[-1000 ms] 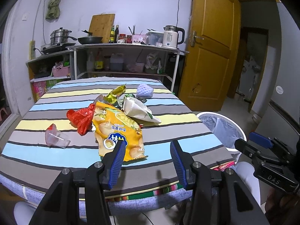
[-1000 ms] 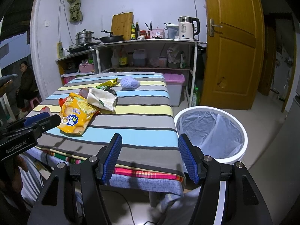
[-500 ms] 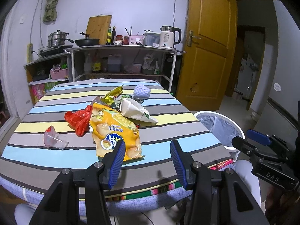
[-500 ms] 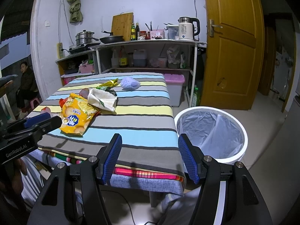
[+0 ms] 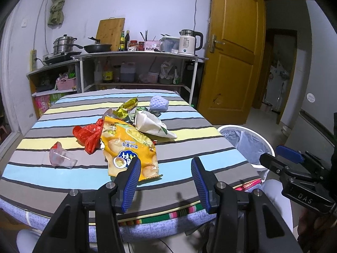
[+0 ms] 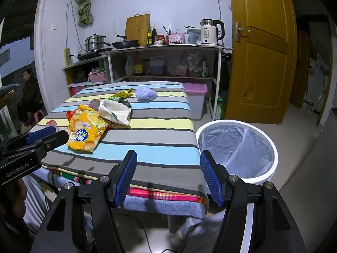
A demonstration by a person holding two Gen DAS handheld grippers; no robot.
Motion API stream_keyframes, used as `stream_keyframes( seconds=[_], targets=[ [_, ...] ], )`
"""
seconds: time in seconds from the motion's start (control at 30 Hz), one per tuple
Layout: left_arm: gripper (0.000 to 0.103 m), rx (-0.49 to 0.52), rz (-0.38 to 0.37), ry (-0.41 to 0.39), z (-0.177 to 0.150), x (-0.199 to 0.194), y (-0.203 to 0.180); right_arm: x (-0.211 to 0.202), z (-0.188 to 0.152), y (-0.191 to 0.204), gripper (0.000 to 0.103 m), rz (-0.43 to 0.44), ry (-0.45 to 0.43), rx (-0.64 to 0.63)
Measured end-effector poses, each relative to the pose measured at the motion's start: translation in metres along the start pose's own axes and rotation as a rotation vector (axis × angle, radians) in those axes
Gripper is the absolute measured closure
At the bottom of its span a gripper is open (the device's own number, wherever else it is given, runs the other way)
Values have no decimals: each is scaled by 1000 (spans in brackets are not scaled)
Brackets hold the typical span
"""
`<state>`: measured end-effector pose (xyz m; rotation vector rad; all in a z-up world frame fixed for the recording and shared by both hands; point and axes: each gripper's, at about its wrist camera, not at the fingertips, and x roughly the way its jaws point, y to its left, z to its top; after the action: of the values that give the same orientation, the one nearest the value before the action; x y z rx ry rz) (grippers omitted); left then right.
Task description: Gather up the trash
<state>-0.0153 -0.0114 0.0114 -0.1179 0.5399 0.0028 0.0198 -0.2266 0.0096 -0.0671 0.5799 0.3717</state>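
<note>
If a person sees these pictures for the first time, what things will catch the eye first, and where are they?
First comes the yellow snack bag in the litter heap in the middle of the striped table, with a red bag at its left. Next is the white bin, lined with plastic, on the floor beside the table's right edge. Both grippers, left and right, are open and empty.

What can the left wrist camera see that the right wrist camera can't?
Only the left wrist view shows the whole clear plastic cup and most of the red plastic bag lying on the table.

Only the right wrist view shows the pink-lidded box on the floor and a person sitting far off.

Both show the yellow snack bag, the white bin and both open hand-held grippers, left and right.
</note>
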Motion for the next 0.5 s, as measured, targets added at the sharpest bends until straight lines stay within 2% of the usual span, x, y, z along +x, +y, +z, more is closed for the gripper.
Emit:
stream_keyframes(
  seconds=[0.5],
  targets=[
    [54,12,6,6,-2,-1,1,0,-1,1,40,-2,-1,-3]
  ],
)
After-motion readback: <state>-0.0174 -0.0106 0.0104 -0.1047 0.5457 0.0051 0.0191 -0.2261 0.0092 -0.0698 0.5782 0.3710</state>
